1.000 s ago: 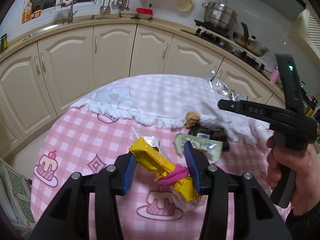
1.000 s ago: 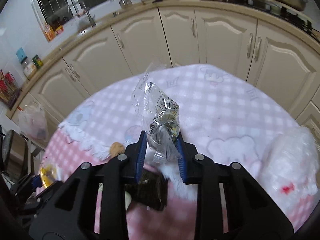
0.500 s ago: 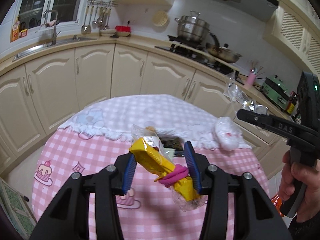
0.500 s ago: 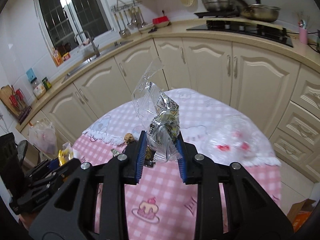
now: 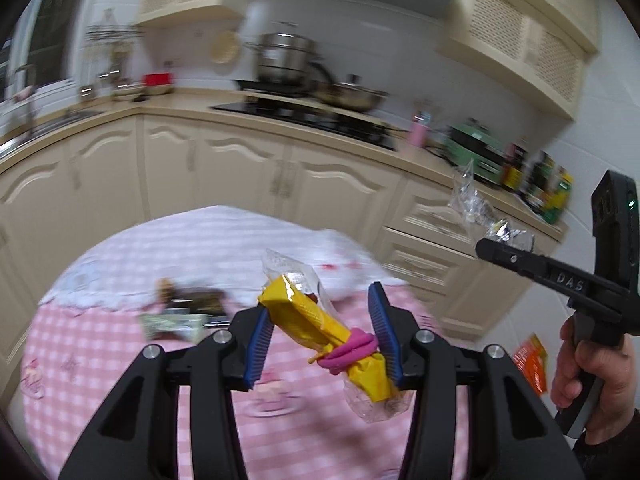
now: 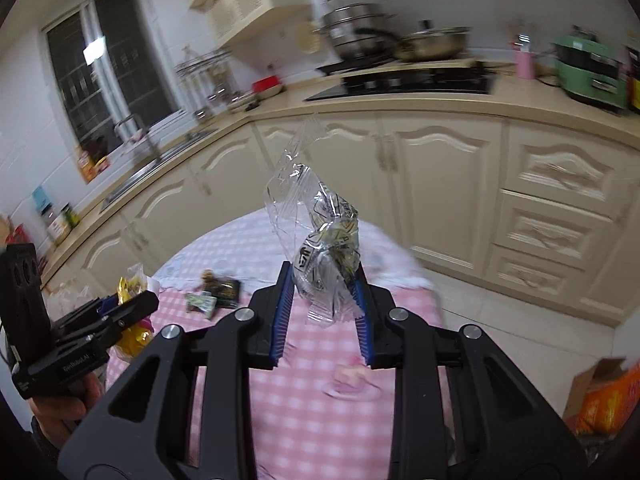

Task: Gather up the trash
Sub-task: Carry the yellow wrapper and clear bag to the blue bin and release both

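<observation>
A yellow wrapper (image 5: 320,320) bound with a pink band (image 5: 354,350) sits clamped crosswise in my left gripper (image 5: 322,334), above the near part of the pink-checked table (image 5: 100,344). My right gripper (image 6: 322,308) pinches a crumpled clear wrapper (image 6: 320,244) upright, also held in the air. More scraps, a dark packet (image 6: 226,290) among them, lie blurred near the table's far edge.
</observation>
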### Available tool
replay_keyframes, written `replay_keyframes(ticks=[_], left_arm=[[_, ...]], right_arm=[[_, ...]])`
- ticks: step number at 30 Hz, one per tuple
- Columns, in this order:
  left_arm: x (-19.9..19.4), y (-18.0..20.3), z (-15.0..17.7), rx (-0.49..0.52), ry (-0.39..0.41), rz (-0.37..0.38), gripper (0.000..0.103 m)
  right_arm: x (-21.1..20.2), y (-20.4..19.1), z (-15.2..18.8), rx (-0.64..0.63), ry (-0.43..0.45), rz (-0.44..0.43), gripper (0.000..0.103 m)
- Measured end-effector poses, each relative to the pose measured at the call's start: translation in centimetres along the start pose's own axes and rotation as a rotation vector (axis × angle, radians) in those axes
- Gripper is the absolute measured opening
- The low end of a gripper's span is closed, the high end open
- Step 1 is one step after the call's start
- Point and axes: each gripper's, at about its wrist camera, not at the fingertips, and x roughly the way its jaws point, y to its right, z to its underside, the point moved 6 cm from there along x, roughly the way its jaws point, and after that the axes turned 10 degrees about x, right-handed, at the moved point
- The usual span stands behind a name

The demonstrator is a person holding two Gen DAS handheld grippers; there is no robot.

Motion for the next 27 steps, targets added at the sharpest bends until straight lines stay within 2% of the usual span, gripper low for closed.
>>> replay_keyframes(ticks=[6, 10, 14, 20, 27], left_arm=[[3.3, 8.9, -0.2, 0.143, -0.045, 0.156, 0.045], [6.5, 15.7, 1.9, 0.243, -0.131, 0.278, 0.046], [9.7, 22.2, 4.8, 0.33, -0.233, 0.388, 0.046], [15.3, 30.5, 10.8, 0.443, -0.447, 0.484, 0.046], [20.1, 34.8, 15.8, 0.49, -0.63, 0.501, 0.047]], right_arm=[[-4.6, 10.4, 2.8, 0.159, 0.032, 0.183, 0.028], [-7.0, 18.4, 6.5, 0.296, 0.014, 0.329, 0.028], [-8.5, 24.8, 10.8, 0.418, -0.023, 0.426, 0.028], [-8.5, 30.6, 16.2, 0.531, -0.111, 0.494, 0.028], [-6.5, 35.1, 20.5, 0.662, -0.205, 0.495, 0.028]])
